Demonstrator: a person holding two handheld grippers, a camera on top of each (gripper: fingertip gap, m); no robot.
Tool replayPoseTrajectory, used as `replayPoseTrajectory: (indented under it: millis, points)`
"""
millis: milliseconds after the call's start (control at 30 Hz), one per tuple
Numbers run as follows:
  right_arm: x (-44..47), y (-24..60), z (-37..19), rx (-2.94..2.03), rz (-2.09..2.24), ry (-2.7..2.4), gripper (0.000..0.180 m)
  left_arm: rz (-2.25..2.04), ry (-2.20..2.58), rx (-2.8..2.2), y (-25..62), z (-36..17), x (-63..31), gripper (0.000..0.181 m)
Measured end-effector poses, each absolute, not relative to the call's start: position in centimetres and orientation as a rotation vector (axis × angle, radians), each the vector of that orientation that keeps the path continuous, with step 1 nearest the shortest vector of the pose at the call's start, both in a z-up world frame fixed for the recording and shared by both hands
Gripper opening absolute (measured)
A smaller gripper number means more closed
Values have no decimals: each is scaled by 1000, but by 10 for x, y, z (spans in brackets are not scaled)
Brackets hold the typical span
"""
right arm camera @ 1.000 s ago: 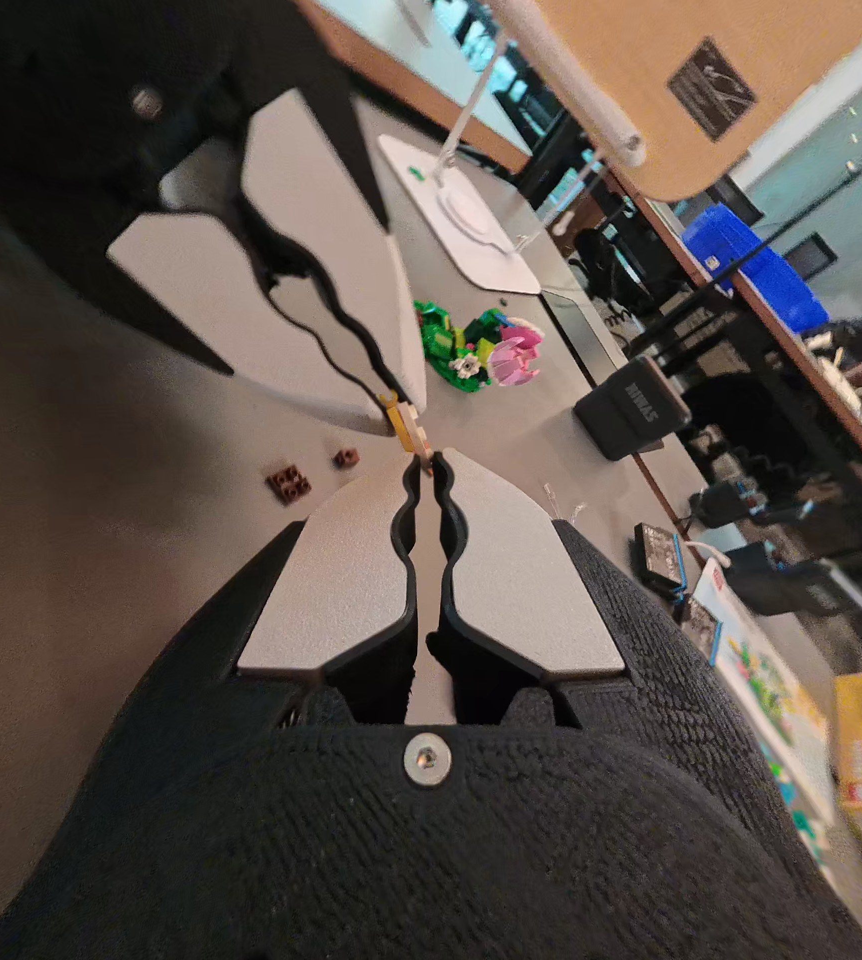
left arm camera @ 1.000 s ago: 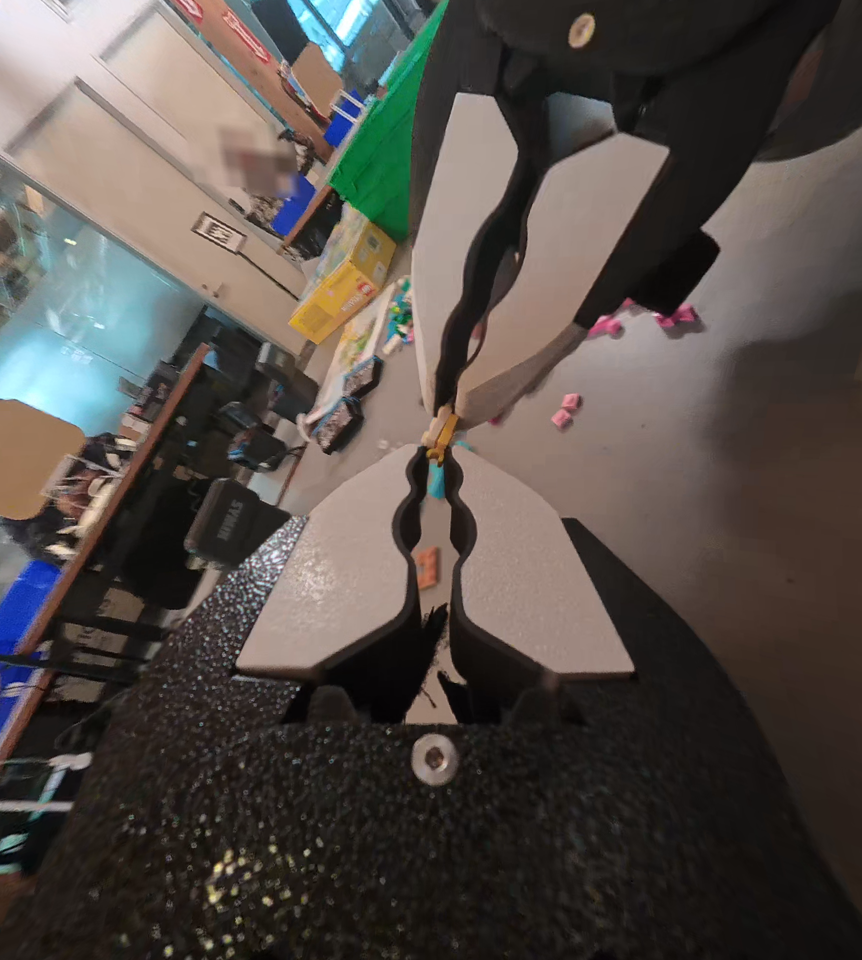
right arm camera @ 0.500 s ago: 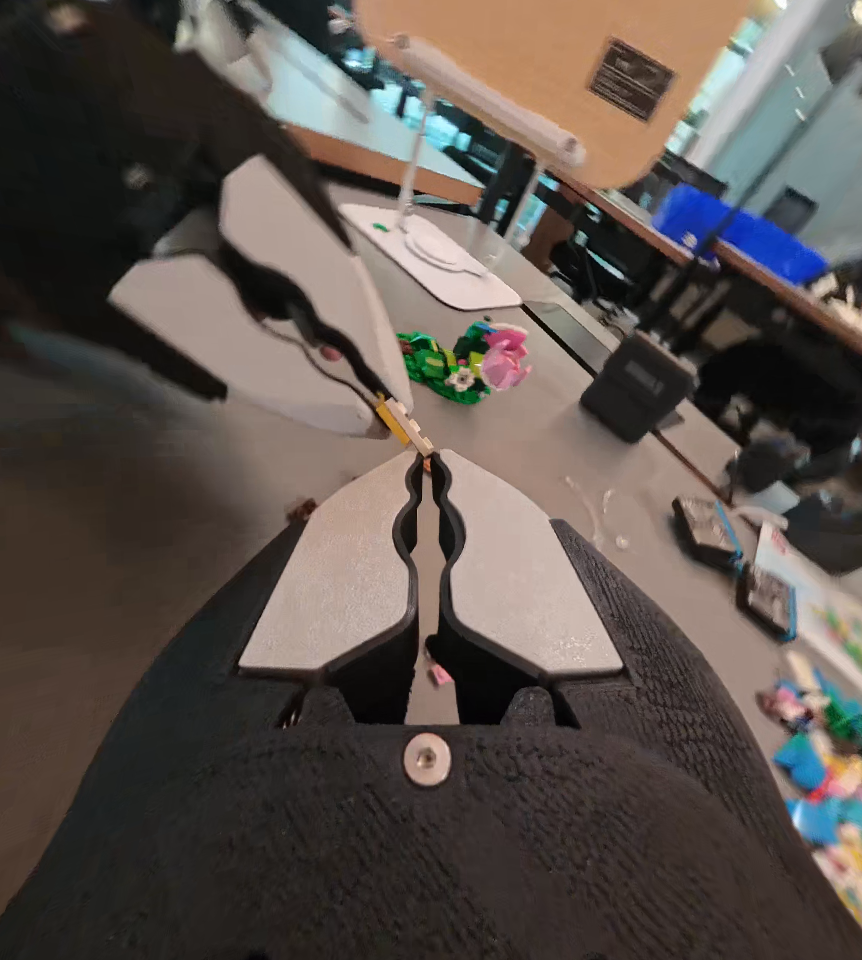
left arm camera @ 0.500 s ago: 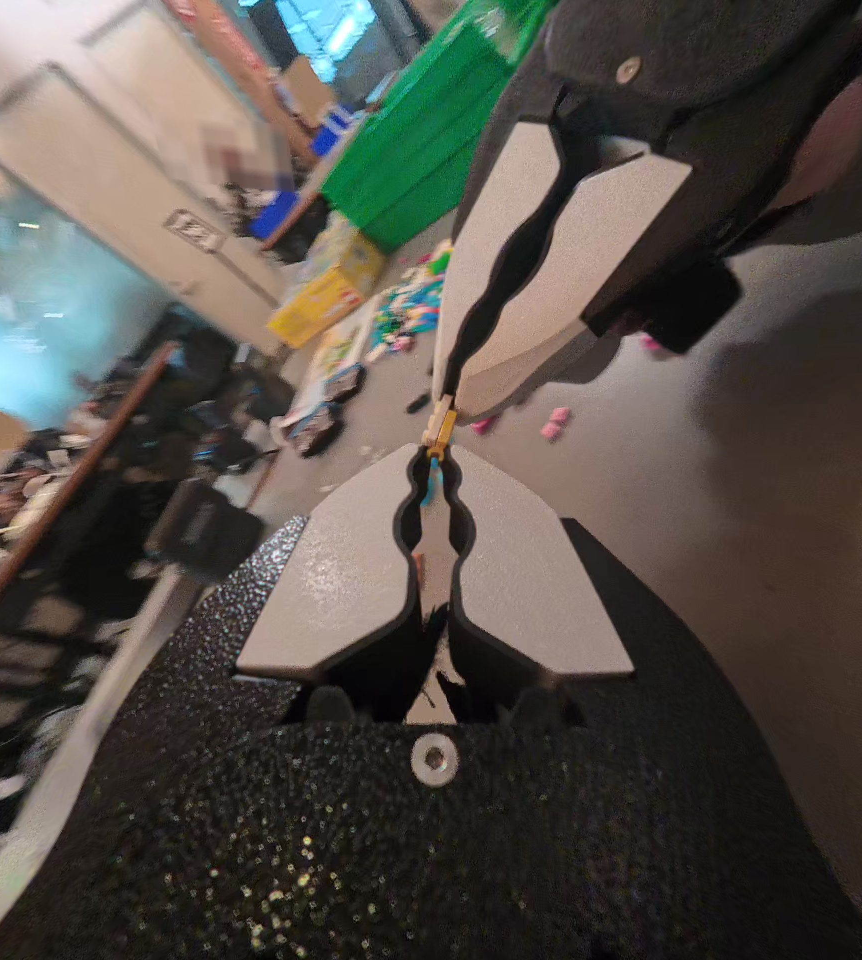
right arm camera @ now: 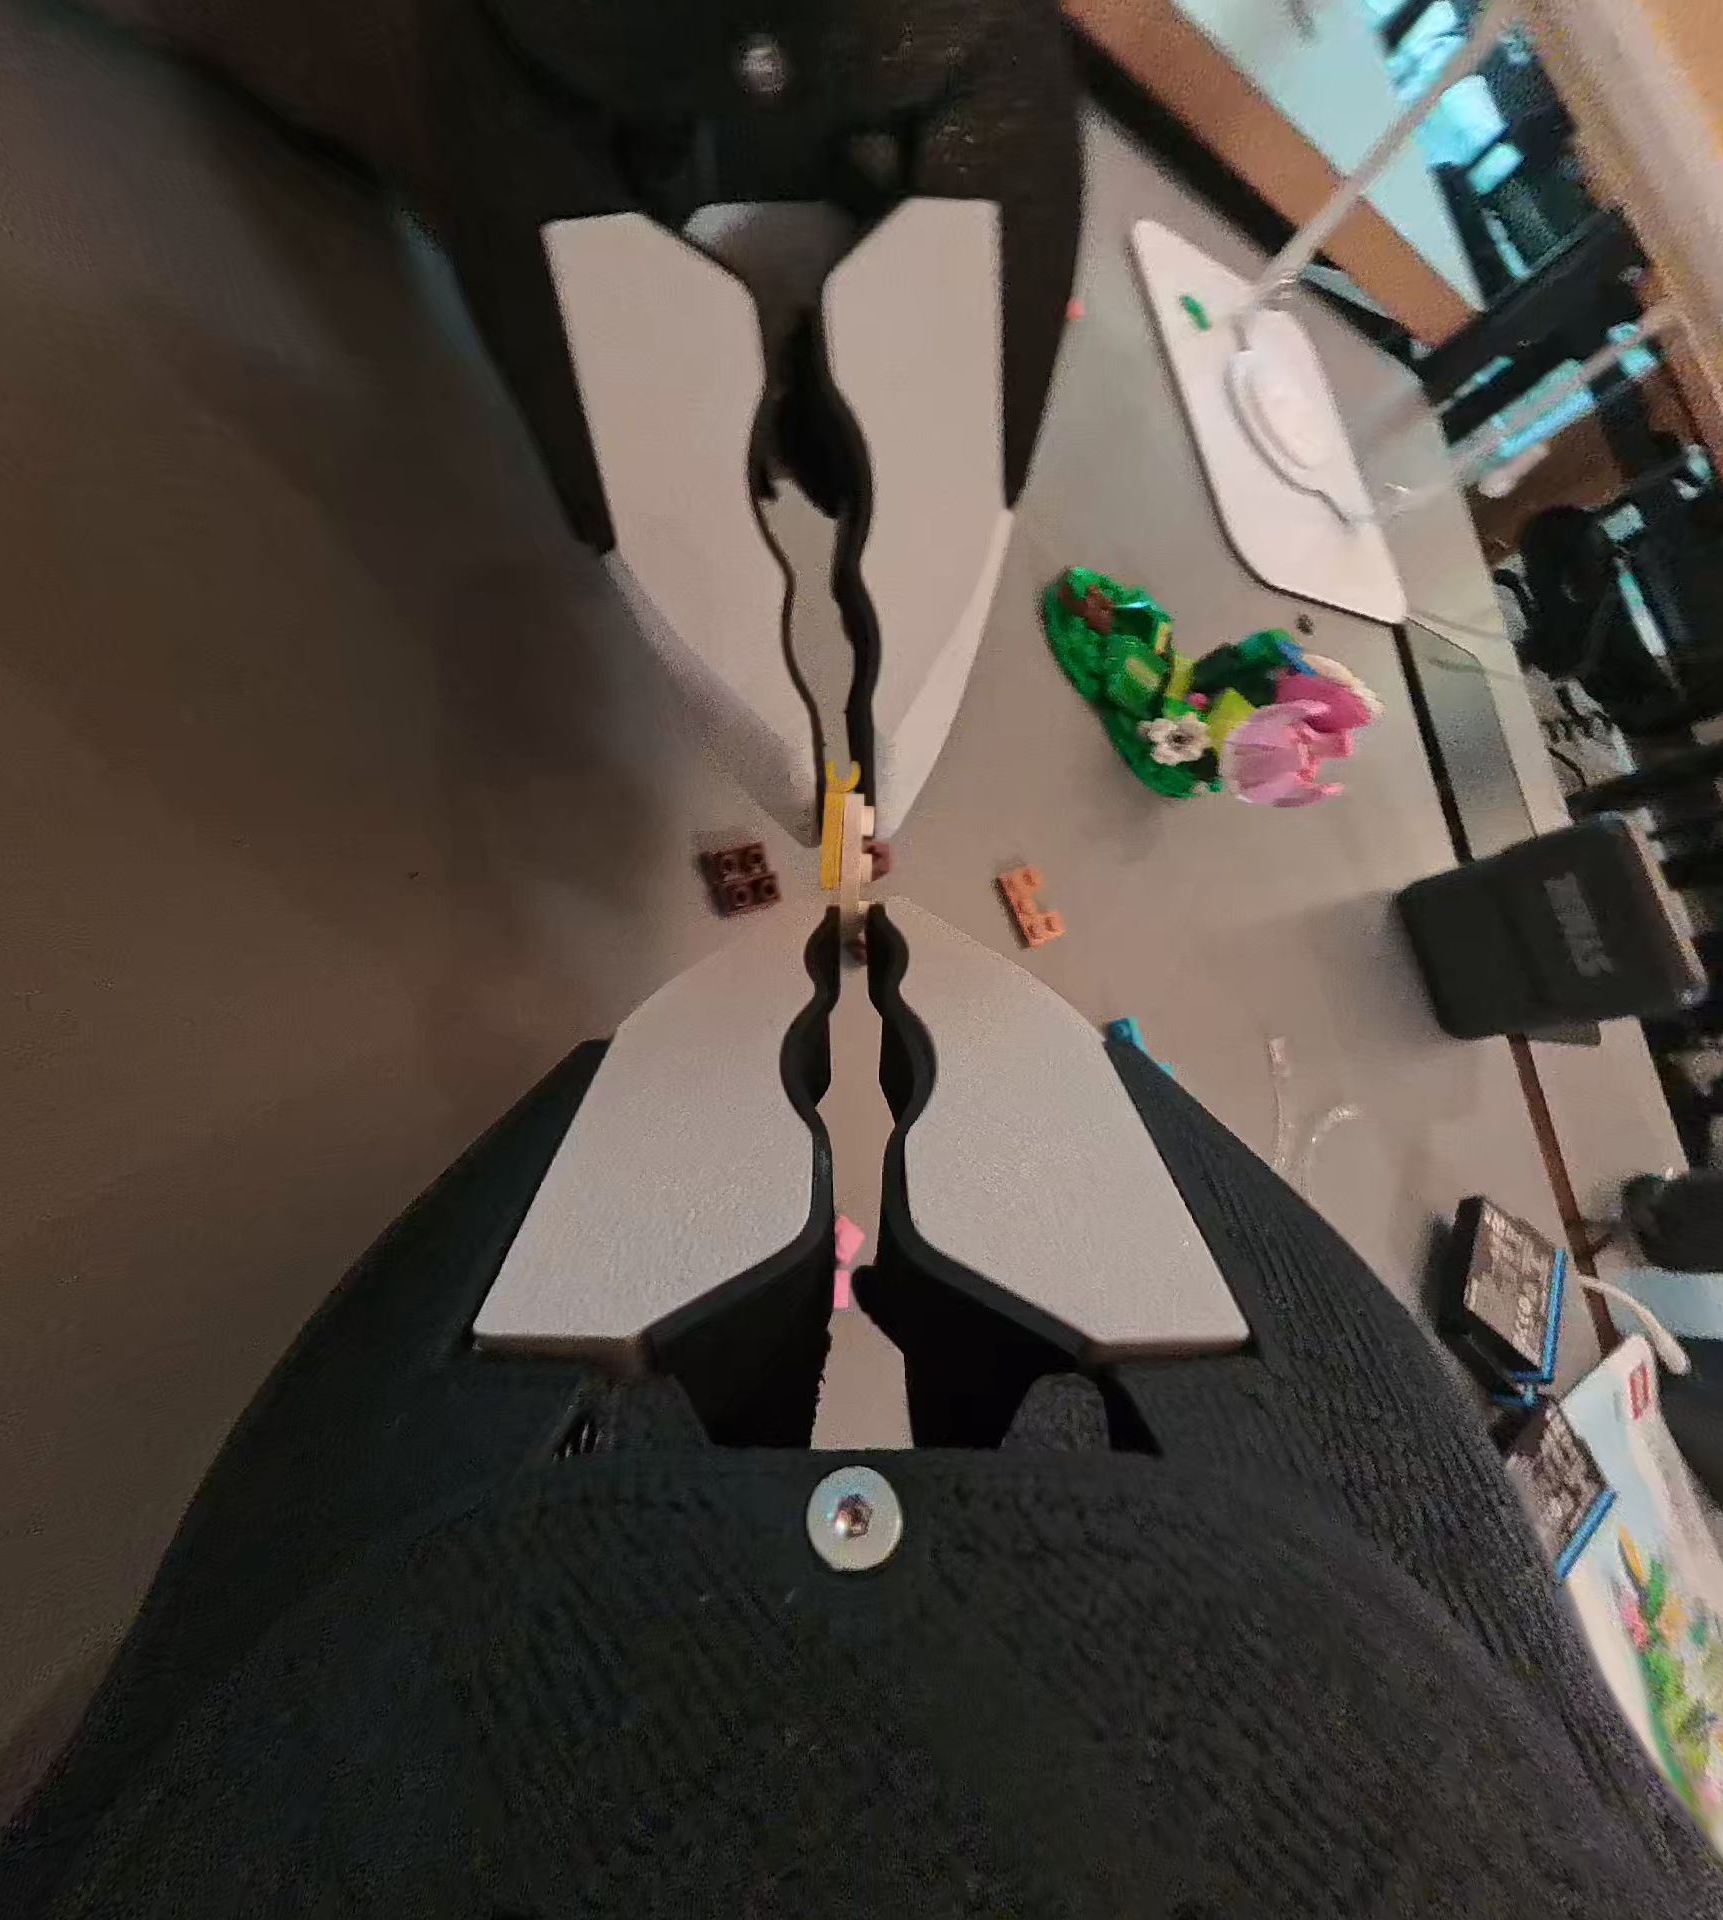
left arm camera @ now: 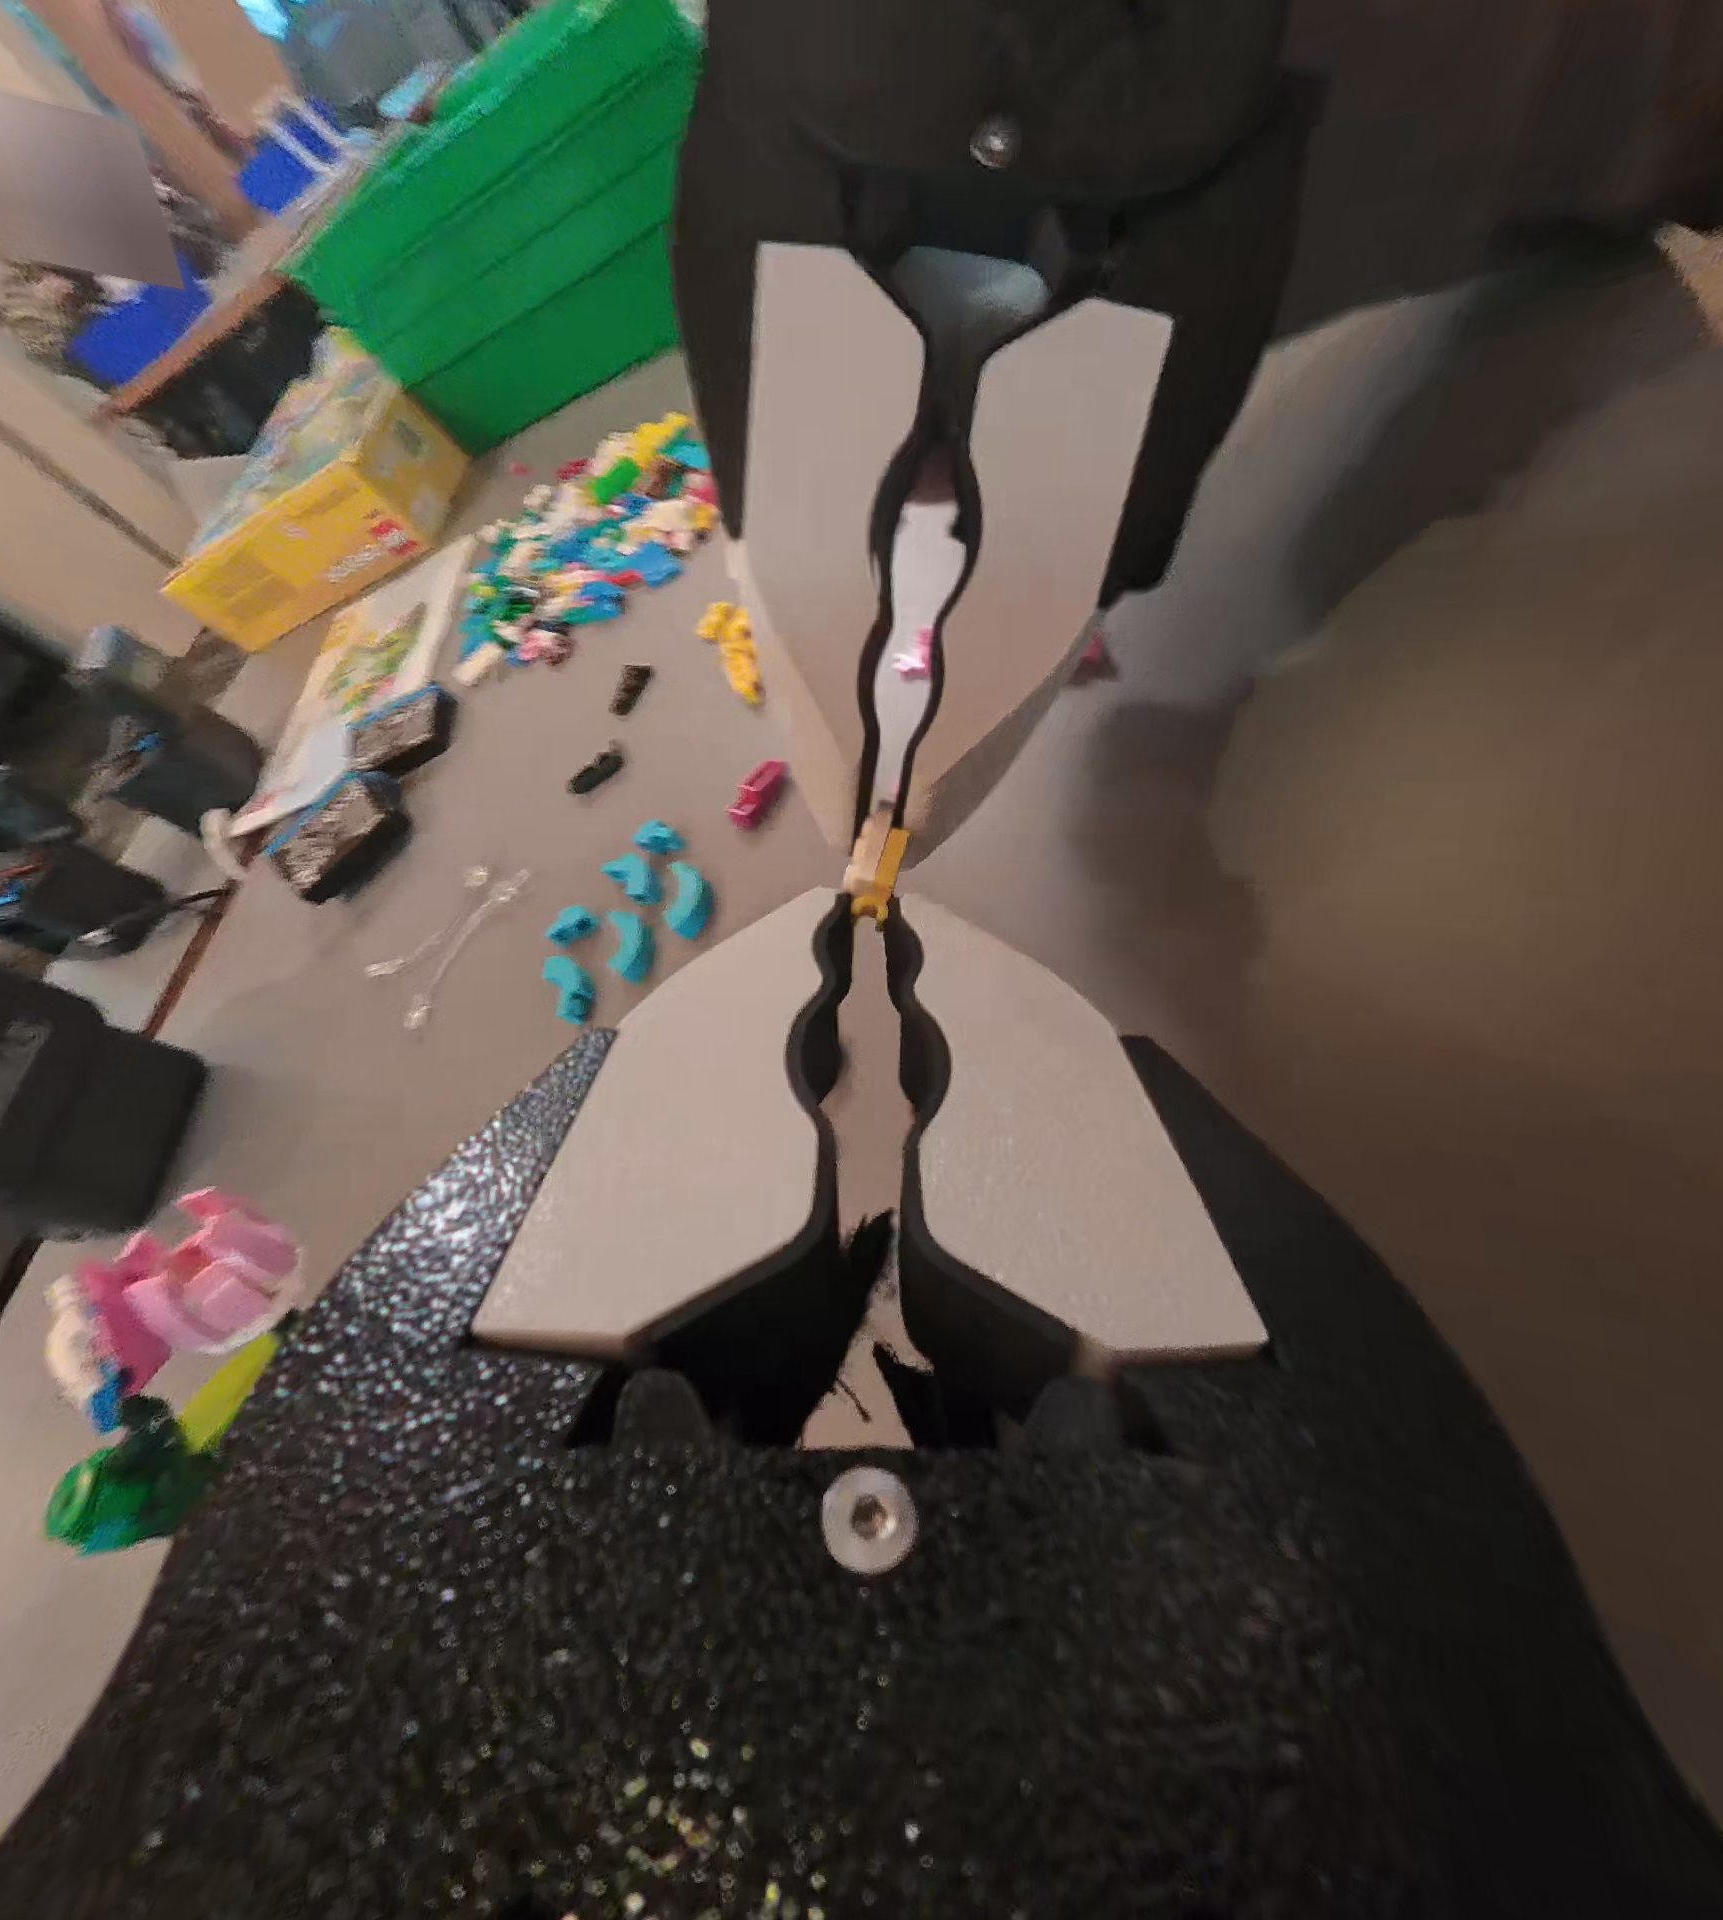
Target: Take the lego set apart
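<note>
Grey bench (left arm camera: 1459,935), strewn with loose bricks. Held above it, the left tool (left arm camera: 869,914) and right tool (right arm camera: 852,920) meet tip to tip, each clenched on one end of a small yellow-and-tan lego piece (right arm camera: 844,847). The separating step appears under way; next, probably, a firm pull or twist apart.

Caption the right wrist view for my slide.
Both grippers, right gripper and left gripper, pinch a small yellow-and-tan brick stack above the grey table.
</note>
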State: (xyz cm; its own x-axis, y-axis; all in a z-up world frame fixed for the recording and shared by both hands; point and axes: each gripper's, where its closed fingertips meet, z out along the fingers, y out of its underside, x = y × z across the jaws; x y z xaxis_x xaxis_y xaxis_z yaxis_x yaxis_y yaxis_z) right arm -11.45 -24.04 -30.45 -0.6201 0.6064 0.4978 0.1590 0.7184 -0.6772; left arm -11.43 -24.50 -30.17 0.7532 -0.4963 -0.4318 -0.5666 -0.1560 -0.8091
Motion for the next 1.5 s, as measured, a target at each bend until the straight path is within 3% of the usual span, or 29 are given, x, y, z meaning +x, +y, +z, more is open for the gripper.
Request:
replayPoseTrajectory:
  millis: [33, 100, 133, 433, 967, 1133, 1300, 1500]
  points:
    - [-117, -237, -301, -609, 784, -2139, 3, 111, 792, -1779, -242, -298, -117, 8]
    - [-120, -230, -299, -642, 758, -2091, 3, 214, 761, -1759, -237, -294, -124, 36]
    - [-121, -226, -300, -648, 732, -2078, 3, 244, 769, -1750, -236, -294, -124, 38]
    - [-120, -226, -308, -672, 766, -2054, 2, 391, 848, -1661, -234, -300, -119, 7]
    - [-142, -222, -280, -1124, 1176, -1668, 2, 459, 641, -1635, -233, -270, -138, 5]
    - [-141, -224, -282, -1010, 1069, -1698, 2, 119, 523, -1704, -236, -272, -137, 4]
    - [-139, -224, -281, -1185, 1339, -1664, 1, 309, 572, -1661, -235, -270, -136, 4]
    - [-136, -224, -277, -846, 1036, -1714, 1, -108, 319, -1720, -234, -272, -139, 5]
